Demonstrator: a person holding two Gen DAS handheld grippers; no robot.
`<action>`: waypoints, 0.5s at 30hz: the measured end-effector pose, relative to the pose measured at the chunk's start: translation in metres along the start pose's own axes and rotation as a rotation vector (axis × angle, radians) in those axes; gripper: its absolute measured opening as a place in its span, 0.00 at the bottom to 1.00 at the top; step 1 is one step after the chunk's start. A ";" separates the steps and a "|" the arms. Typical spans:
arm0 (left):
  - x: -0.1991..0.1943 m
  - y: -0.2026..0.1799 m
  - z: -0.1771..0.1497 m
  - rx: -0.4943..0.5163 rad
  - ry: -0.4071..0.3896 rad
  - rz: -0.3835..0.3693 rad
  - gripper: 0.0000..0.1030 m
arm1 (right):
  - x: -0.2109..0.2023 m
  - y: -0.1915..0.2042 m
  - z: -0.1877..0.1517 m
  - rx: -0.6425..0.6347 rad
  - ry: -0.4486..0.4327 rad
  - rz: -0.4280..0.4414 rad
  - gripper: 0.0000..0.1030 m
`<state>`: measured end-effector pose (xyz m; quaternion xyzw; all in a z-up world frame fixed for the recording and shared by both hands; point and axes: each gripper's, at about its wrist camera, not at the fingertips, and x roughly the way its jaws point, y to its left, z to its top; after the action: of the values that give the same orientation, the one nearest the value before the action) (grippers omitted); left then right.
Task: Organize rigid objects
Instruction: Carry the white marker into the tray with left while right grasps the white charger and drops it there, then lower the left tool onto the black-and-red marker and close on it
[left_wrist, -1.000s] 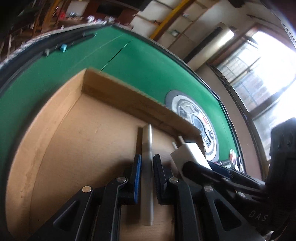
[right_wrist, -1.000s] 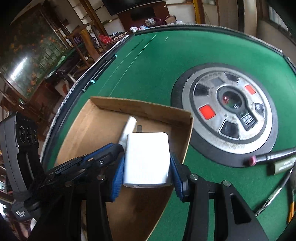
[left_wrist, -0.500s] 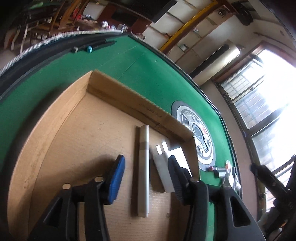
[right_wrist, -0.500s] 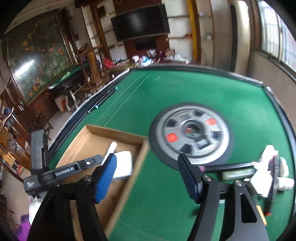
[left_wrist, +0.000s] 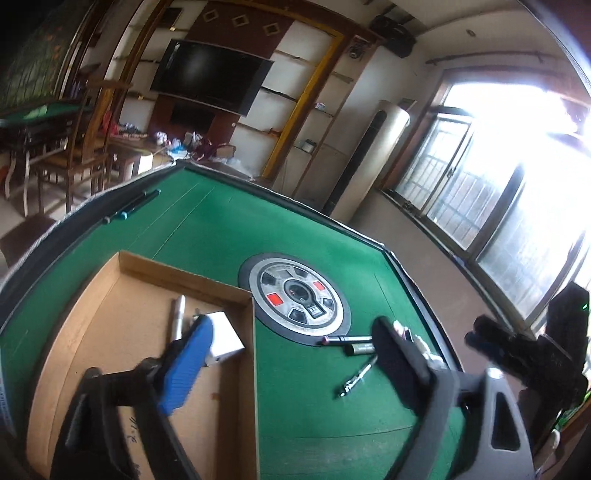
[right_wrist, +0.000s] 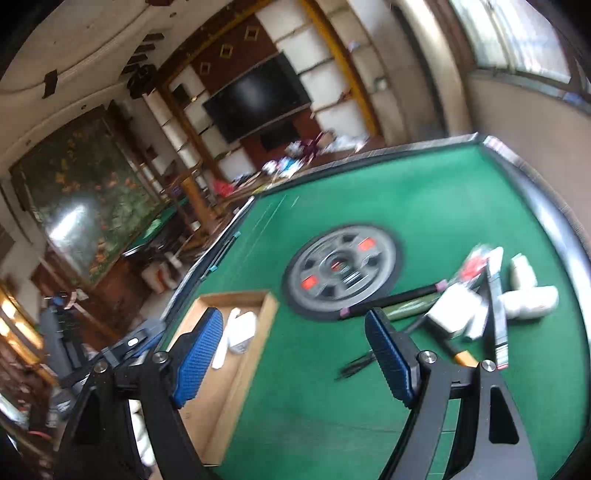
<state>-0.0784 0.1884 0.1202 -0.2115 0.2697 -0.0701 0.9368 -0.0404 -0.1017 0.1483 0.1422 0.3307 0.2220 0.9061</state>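
In box (left_wrist: 92, 332), pen (left_wrist: 178, 317) & charger (left_wrist: 225, 334) now released; left gripper (left_wrist: 291, 365), right gripper (right_wrist: 295, 354) jaws opening, empty.

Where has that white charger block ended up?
In the left wrist view, the white charger lies inside the cardboard box, near its right wall, beside the silver pen.

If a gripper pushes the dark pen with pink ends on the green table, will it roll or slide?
The dark pen looks round and slim, so it would probably roll if pushed sideways. It seems stiff and likely light. The green felt may slow it, and the olive tube beside it could stop it.
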 end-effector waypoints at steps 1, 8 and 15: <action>-0.003 -0.010 0.000 0.018 -0.011 0.018 0.96 | -0.010 -0.001 0.002 -0.010 -0.025 -0.019 0.77; 0.019 -0.055 -0.017 0.184 0.038 0.031 0.97 | -0.061 -0.044 0.028 0.021 -0.133 -0.134 0.93; 0.093 -0.081 -0.066 0.284 0.277 0.063 0.97 | -0.034 -0.115 0.013 0.090 -0.088 -0.347 0.92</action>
<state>-0.0371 0.0688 0.0607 -0.0568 0.3901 -0.1063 0.9128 -0.0195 -0.2193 0.1300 0.1329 0.3200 0.0408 0.9372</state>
